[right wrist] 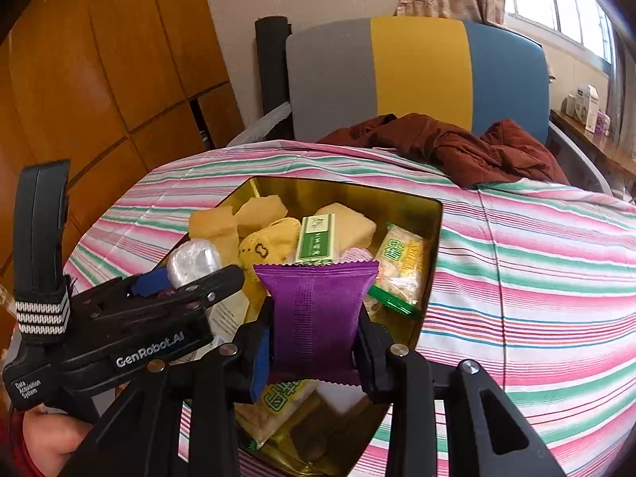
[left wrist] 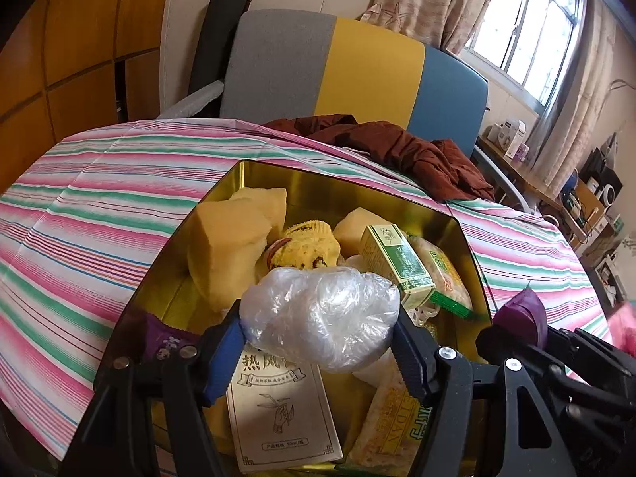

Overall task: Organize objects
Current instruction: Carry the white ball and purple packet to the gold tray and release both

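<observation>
In the left wrist view, my left gripper [left wrist: 320, 342] is pinching a crumpled clear plastic bag [left wrist: 322, 314] above the gold tin [left wrist: 357, 187], just ahead of a beige box [left wrist: 278, 401] lying inside.

In the right wrist view, my right gripper [right wrist: 314, 342] is pinching a purple packet [right wrist: 316, 318] over the tin's near part; the tin is standing on the striped tabletop [right wrist: 536, 278].

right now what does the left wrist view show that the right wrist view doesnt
Only the left wrist view: the left hand-held gripper end-on, shut on the clear plastic bundle, and the beige leaflet box face-on beneath it.

Only the right wrist view: the right hand-held gripper shut on the purple packet, showing its full back seam, plus the left gripper's body from the side.

Both: the gold tin, yellow sponges, green box, striped cloth and the chair.
</observation>
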The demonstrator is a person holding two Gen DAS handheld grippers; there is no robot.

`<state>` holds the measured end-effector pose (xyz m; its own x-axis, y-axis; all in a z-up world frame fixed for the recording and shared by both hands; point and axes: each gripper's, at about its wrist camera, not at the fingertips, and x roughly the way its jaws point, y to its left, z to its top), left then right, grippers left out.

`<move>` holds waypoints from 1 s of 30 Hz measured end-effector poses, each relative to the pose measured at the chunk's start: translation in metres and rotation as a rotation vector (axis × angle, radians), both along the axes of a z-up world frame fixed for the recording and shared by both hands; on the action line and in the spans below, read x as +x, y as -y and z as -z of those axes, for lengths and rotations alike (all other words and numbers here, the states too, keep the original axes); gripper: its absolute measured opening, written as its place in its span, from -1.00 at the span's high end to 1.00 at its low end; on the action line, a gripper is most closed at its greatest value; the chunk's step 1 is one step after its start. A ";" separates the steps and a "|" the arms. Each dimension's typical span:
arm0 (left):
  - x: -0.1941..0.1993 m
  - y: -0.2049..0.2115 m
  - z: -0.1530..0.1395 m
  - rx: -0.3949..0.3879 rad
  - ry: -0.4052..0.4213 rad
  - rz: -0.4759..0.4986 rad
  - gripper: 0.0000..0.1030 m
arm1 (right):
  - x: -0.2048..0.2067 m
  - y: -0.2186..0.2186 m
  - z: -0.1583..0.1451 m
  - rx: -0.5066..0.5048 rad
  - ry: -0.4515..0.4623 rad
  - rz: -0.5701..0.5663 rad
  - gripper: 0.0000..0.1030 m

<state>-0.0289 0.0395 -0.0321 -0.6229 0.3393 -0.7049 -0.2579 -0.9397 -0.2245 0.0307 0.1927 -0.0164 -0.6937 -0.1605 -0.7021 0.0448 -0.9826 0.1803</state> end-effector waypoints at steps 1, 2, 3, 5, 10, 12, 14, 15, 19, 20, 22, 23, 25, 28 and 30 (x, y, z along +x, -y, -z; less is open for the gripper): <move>0.001 0.001 -0.001 0.004 -0.003 -0.003 -0.33 | -0.001 -0.002 0.000 -0.009 0.007 0.004 0.32; 0.002 0.001 -0.002 0.003 -0.007 -0.005 -0.33 | -0.001 -0.003 0.000 -0.014 0.010 0.007 0.32; 0.002 0.002 -0.004 0.001 -0.013 -0.007 -0.33 | -0.002 -0.004 -0.001 -0.018 0.013 0.009 0.32; 0.000 0.002 -0.004 0.002 -0.008 -0.001 -0.33 | -0.005 -0.003 -0.002 -0.020 0.012 0.004 0.32; -0.004 0.013 -0.007 0.029 0.011 -0.020 -0.61 | -0.018 0.003 -0.004 -0.034 0.011 -0.013 0.31; -0.002 0.025 -0.014 0.039 -0.002 -0.076 -0.80 | -0.024 0.003 -0.002 -0.059 0.021 -0.016 0.31; -0.001 0.041 -0.021 0.055 -0.020 -0.140 -0.92 | -0.031 0.004 0.001 -0.094 0.039 -0.025 0.25; 0.000 0.046 -0.023 0.064 -0.026 -0.155 -0.92 | -0.034 0.005 0.003 -0.113 0.050 -0.031 0.17; 0.004 0.069 -0.034 0.075 -0.045 -0.248 -0.99 | -0.037 0.008 0.006 -0.179 0.057 -0.058 0.06; 0.006 0.073 -0.036 0.074 -0.048 -0.264 -0.99 | -0.035 0.007 0.006 -0.189 0.052 -0.064 0.06; 0.008 0.079 -0.038 0.065 -0.054 -0.288 -0.99 | -0.027 0.005 0.004 -0.194 0.030 -0.064 0.06; 0.010 0.080 -0.039 0.055 -0.060 -0.297 -0.99 | -0.023 0.005 0.003 -0.194 0.021 -0.065 0.06; 0.013 0.078 -0.041 0.019 -0.067 -0.306 -1.00 | -0.017 0.004 0.002 -0.187 0.010 -0.072 0.06; 0.018 0.070 -0.041 -0.074 -0.069 -0.315 -0.99 | -0.013 0.007 0.004 -0.139 0.020 -0.067 0.07; 0.022 0.064 -0.042 -0.138 -0.075 -0.320 -0.99 | -0.012 0.010 0.005 -0.111 0.038 -0.061 0.07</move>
